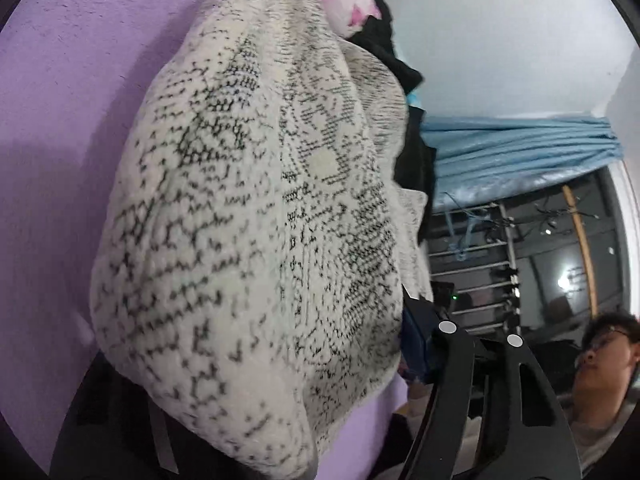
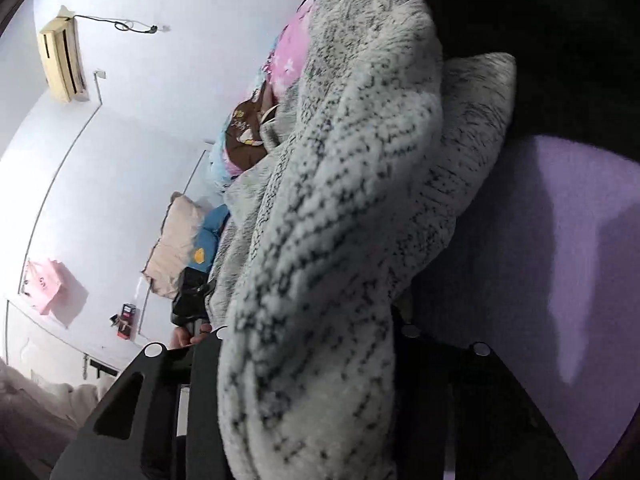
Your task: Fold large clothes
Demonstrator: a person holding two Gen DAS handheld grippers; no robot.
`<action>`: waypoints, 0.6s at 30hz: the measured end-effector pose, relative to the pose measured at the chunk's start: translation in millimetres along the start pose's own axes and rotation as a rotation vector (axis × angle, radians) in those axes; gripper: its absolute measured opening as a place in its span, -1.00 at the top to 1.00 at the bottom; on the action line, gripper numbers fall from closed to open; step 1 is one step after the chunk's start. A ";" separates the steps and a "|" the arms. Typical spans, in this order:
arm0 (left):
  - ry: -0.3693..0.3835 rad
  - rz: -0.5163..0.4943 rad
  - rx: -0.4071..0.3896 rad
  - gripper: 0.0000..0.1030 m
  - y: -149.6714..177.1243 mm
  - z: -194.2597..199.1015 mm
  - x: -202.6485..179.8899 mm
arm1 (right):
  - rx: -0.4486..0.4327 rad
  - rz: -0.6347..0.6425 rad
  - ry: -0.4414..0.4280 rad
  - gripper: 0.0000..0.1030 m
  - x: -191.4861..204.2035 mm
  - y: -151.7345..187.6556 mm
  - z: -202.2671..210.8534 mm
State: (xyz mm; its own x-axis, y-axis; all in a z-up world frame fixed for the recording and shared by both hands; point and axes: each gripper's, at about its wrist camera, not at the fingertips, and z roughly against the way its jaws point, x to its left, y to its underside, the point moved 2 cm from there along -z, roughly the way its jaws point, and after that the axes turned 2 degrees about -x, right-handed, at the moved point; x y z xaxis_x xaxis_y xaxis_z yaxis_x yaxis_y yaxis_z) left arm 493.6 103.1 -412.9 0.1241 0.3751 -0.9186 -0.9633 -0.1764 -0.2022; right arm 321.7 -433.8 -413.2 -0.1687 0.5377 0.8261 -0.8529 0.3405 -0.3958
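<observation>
Between the fingers of the right tongs a thick fold of the cream sweater with black flecks ran up and away, the black fingers close against it on both sides, so they seemed clamped on it. At the left tongs the same sweater draped over the near finger and hid it; the other finger stood clear to the right, and whether the cloth was pinched could not be told. Beneath the sweater lay a purple sheet. Beyond it were a black garment and a pink cloth. Farther off hung a blue curtain, and an air conditioner sat high on the white wall.
</observation>
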 end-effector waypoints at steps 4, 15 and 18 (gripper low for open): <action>0.045 0.008 0.003 -0.19 16.4 3.3 -11.4 | -0.002 -0.012 -0.002 0.30 14.4 14.3 10.6; 0.091 0.016 0.039 -0.18 53.2 18.7 -26.5 | 0.002 -0.047 0.017 0.30 33.1 30.6 33.3; 0.052 0.008 0.049 -0.18 67.4 26.0 -25.0 | 0.016 -0.045 0.021 0.30 35.3 27.4 38.2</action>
State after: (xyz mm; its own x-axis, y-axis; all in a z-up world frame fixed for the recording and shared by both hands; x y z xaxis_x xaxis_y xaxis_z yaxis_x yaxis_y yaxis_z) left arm 419.4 105.4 -394.7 0.1274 0.3256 -0.9369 -0.9746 -0.1342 -0.1792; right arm 273.5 -434.9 -379.5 -0.1194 0.5380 0.8344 -0.8672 0.3526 -0.3515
